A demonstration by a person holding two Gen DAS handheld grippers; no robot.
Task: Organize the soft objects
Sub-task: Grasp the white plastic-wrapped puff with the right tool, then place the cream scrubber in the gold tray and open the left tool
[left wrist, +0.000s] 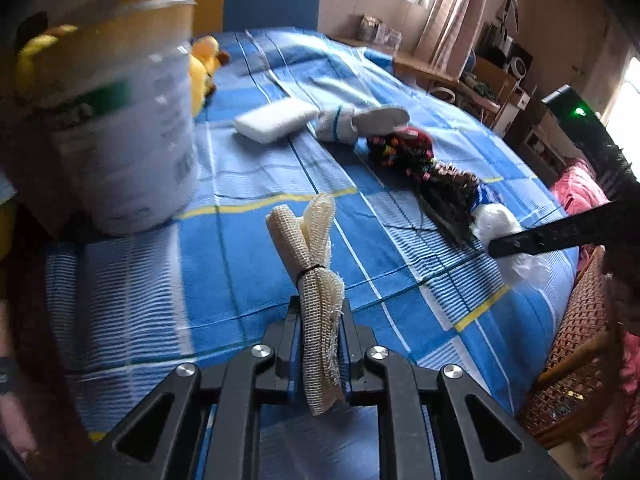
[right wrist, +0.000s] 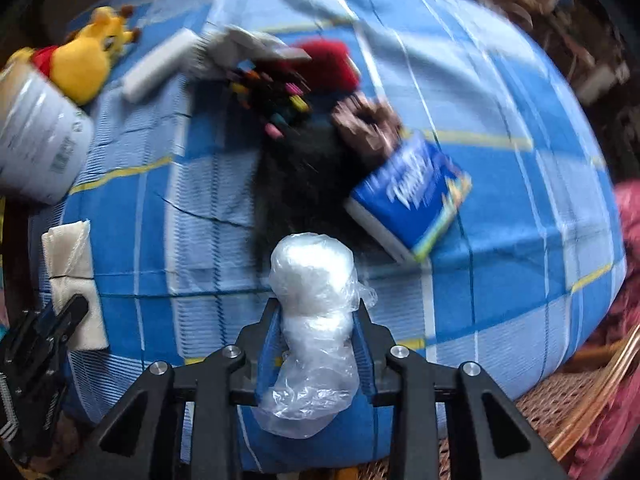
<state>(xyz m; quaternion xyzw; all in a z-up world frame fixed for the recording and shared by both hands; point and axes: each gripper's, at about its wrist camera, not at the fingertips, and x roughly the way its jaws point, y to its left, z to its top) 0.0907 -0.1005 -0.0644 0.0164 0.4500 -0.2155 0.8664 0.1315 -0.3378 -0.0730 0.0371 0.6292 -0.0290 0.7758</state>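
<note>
Holding one soft item in each gripper: your left gripper is clamped on the tied mesh roll, jaws closed against its lower half below the black tie, so the free end sticks out forward and stays visible. Your right gripper is pinched around the plastic-wrapped white bundle, gripping its narrow waist; the loose film bulges out both ends, probably why you grab mid-body rather than the slippery tail.

Both loads look lifted clear of the bed, judging by the blur in the right wrist view.

The white tub stands upright at the bed's left, open end up, near the mesh roll. Looks like the drop target; can't see inside it.

Waiting on the bed: Pooh plush beside the tub, white foam block, slipper, the dark fringed fabric heap, blue tissue pack.

Risk: the film may slide in the right jaws; the mesh grip looks firm.
</note>
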